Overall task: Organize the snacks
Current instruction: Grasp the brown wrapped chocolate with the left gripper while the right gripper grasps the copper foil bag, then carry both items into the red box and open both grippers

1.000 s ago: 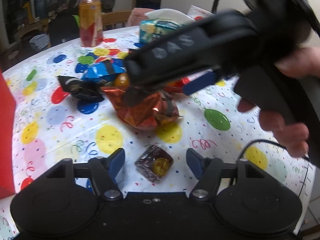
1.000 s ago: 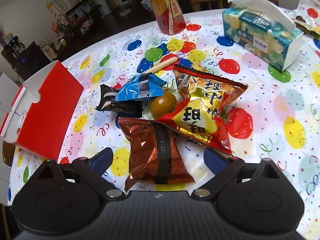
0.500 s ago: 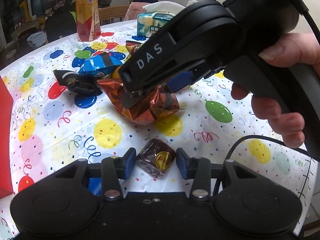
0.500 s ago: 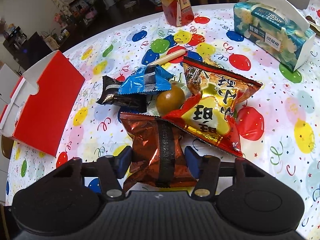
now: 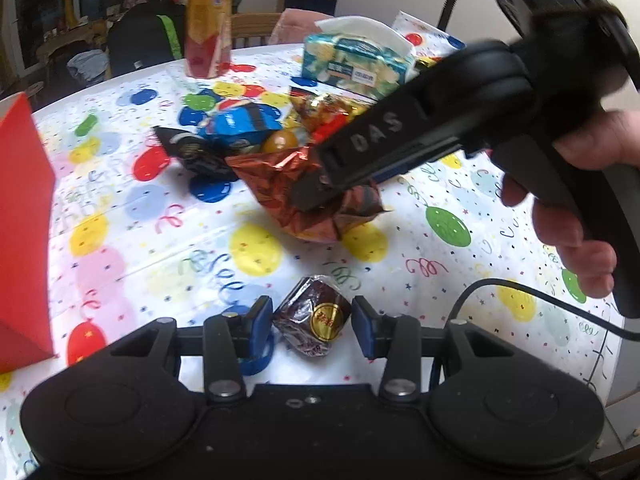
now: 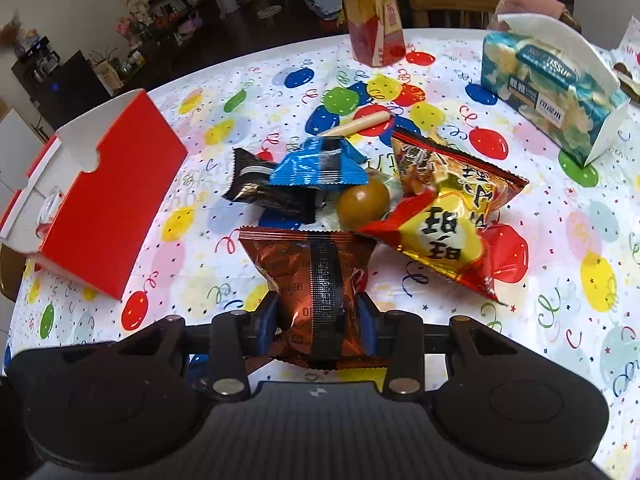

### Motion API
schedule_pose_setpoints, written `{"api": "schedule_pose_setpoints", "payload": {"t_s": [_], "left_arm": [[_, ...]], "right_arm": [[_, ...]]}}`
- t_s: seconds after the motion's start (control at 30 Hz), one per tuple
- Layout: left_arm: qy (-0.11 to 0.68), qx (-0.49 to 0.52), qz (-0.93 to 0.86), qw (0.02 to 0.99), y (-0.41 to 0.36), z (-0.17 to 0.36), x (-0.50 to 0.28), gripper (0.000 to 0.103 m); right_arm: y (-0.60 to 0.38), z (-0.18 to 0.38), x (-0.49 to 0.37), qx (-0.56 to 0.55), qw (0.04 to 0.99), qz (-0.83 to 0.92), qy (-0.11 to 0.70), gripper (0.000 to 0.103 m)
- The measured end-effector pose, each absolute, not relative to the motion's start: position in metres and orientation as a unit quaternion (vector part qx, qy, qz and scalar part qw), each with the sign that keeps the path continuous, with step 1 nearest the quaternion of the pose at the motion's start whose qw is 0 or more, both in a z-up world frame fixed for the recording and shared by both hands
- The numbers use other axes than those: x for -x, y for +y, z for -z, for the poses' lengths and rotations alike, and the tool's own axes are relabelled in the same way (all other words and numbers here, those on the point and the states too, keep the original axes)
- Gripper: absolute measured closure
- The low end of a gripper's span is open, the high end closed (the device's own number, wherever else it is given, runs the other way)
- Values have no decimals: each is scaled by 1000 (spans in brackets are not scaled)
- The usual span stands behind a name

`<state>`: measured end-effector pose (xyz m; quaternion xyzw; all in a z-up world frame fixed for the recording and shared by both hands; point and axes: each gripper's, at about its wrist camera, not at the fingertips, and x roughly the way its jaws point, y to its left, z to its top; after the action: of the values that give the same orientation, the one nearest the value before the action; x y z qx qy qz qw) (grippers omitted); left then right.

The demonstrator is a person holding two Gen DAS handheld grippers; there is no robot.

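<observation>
On the balloon-print tablecloth [image 6: 560, 240], a cluster of snacks is seen at the centre of the right wrist view. The right gripper [image 6: 318, 322] is clamped on the lower part of a copper-brown Oreo packet [image 6: 316, 280], both blue pads pressed against its sides. At 1 o'clock from this packet a red-and-yellow snack bag [image 6: 444, 216] is laid, touching a round brown candy ball [image 6: 362, 202]. A blue wrapper [image 6: 318, 168] is rested over a black Oreo wrapper [image 6: 260, 192] at 11 o'clock. A red carton [image 6: 112, 204] is positioned at 9 o'clock, well apart from the cluster. A juice bottle [image 6: 374, 20] is placed at 12 o'clock and a tissue pack [image 6: 548, 96] at 2 o'clock.

In the left wrist view, the left gripper [image 5: 312, 326] is partly closed around a small dark foil-wrapped chocolate [image 5: 316, 320]; contact between pads and wrapper cannot be confirmed. A hand [image 5: 576, 208] is seen at 3 o'clock, gripping the other tool's handle.
</observation>
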<state>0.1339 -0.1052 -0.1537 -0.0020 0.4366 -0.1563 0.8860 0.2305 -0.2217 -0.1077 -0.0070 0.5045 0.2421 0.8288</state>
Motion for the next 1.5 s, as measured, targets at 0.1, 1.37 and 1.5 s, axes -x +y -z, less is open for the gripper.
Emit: {"api": "schedule_pose_setpoints", "payload": {"t_s": [0.1, 1.37, 1.5], "left_arm": [[441, 13, 144, 886, -94, 148, -131, 62], [333, 73, -2, 940, 85, 16, -95, 62], [332, 75, -22, 940, 109, 15, -99, 62]], "right_arm": [[-218, 97, -221, 11, 832, -247, 497, 63], [-83, -8, -150, 33, 856, -326, 401, 63], [-57, -7, -151, 43, 853, -333, 399, 63]]}}
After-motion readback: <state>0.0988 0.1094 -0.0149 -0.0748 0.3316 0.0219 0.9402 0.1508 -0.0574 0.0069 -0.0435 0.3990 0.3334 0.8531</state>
